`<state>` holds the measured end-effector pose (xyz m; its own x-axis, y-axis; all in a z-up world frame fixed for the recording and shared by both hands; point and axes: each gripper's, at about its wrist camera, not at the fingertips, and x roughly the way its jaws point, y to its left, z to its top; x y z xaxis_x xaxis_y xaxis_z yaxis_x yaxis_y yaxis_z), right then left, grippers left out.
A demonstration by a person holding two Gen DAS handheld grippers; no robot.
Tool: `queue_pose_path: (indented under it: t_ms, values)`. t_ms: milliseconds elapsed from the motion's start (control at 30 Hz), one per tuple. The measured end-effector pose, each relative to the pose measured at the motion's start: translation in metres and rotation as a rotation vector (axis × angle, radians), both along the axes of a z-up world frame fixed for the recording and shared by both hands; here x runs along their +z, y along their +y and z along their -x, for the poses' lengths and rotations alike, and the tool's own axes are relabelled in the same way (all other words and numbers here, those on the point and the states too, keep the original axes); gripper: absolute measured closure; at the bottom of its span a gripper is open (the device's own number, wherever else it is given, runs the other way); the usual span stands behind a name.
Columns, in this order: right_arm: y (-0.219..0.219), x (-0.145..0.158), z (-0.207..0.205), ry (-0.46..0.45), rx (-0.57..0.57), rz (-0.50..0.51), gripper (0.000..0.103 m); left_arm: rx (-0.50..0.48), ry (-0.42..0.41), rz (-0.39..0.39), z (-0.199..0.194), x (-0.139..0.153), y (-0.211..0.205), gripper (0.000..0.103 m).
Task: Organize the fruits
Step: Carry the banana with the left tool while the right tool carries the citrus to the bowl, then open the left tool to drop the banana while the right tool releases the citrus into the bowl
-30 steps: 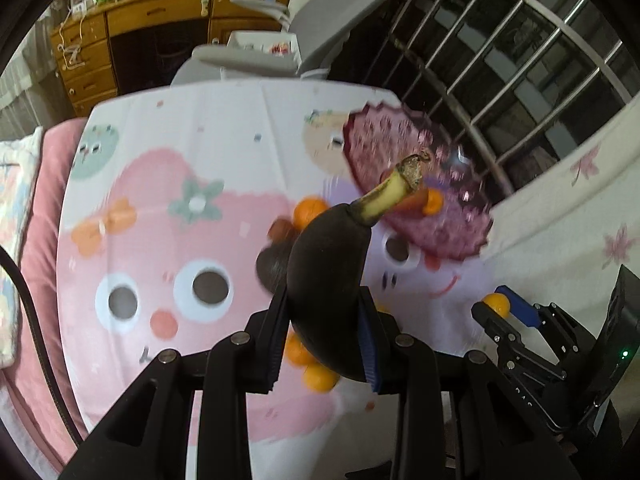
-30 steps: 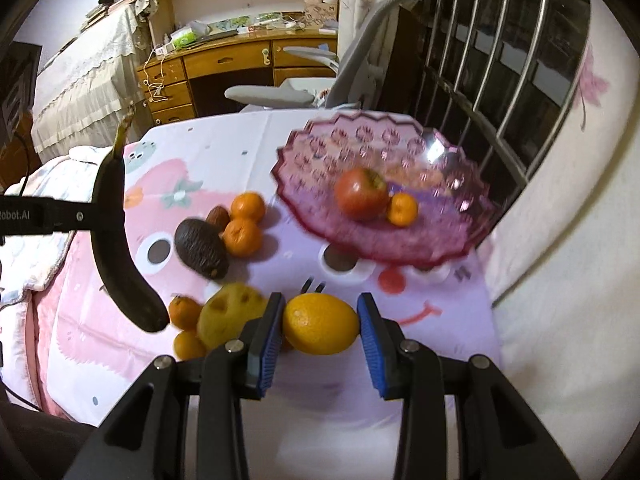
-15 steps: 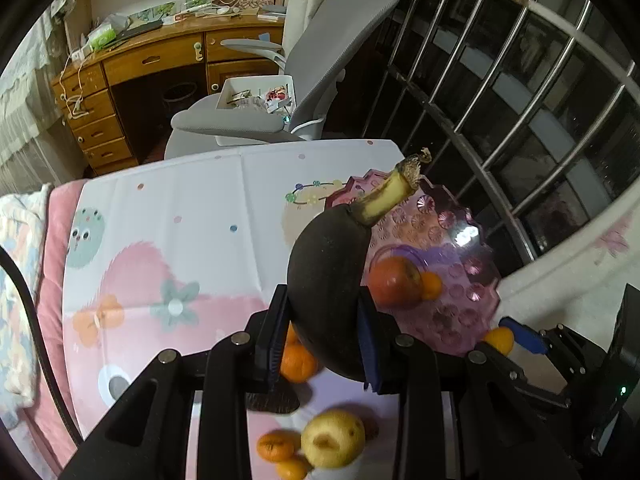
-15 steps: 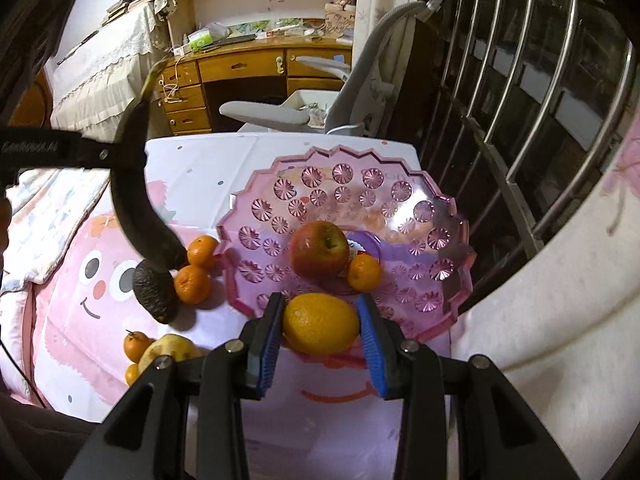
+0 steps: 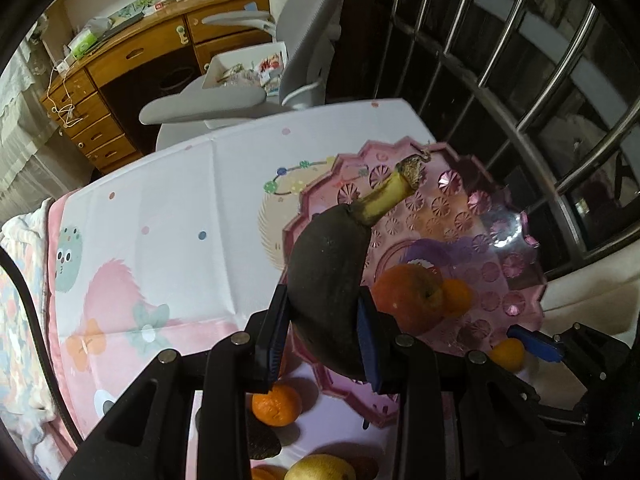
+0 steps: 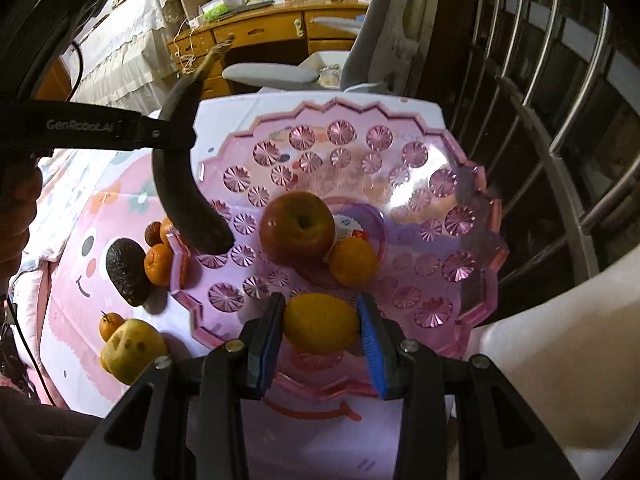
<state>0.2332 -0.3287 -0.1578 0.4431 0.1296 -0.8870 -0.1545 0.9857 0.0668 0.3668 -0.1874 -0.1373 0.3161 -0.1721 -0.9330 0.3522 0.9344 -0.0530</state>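
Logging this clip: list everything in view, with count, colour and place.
banana: 1, blackened, in left gripper, over plate's edge
orange: 1, yellow-orange, in right gripper, over plate's near rim
plate: 1, pink, on table
apple: 1, red, on plate
tangerine: 1, orange, on plate beside apple
avocado: 1, dark, on cloth
pear: 1, yellow, on cloth
tablecloth: 1, pink cartoon print
left gripper: shut on banana
right gripper: shut on orange
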Motion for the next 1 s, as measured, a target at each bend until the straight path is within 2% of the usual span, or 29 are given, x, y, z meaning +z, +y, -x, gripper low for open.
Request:
queue_pose_path:
  t_ms: [133, 367, 467, 533, 633, 933, 1000]
  values:
    - [-0.004, -0.011, -0.004, 0.028, 0.013, -0.020, 0.065, -0.005, 0.033, -0.025, -0.004, -0.015, -0.014, 0.072]
    - [-0.009, -0.022, -0.010, 0.053, 0.014, -0.039, 0.065, 0.007, 0.044, -0.056, -0.013, -0.028, -0.023, 0.071]
    - [-0.014, -0.024, -0.013, 0.064, -0.002, -0.059, 0.064, 0.014, 0.032, -0.038, -0.014, -0.024, -0.022, 0.065]
    - [-0.018, -0.023, -0.015, 0.067, -0.013, -0.071, 0.060, 0.016, 0.022, -0.038, -0.013, -0.020, -0.021, 0.056]
    - [-0.023, -0.022, -0.018, 0.078, -0.036, -0.081, 0.056, 0.023, 0.024, -0.029, -0.010, -0.016, -0.018, 0.056]
    - [-0.024, -0.012, -0.015, 0.078, -0.076, -0.126, 0.055, 0.056, -0.004, 0.007, 0.002, 0.008, 0.006, 0.055]
    - [-0.020, -0.009, -0.013, 0.085, -0.079, -0.135, 0.055, 0.074, 0.004, 0.034, 0.005, 0.014, 0.017, 0.055]
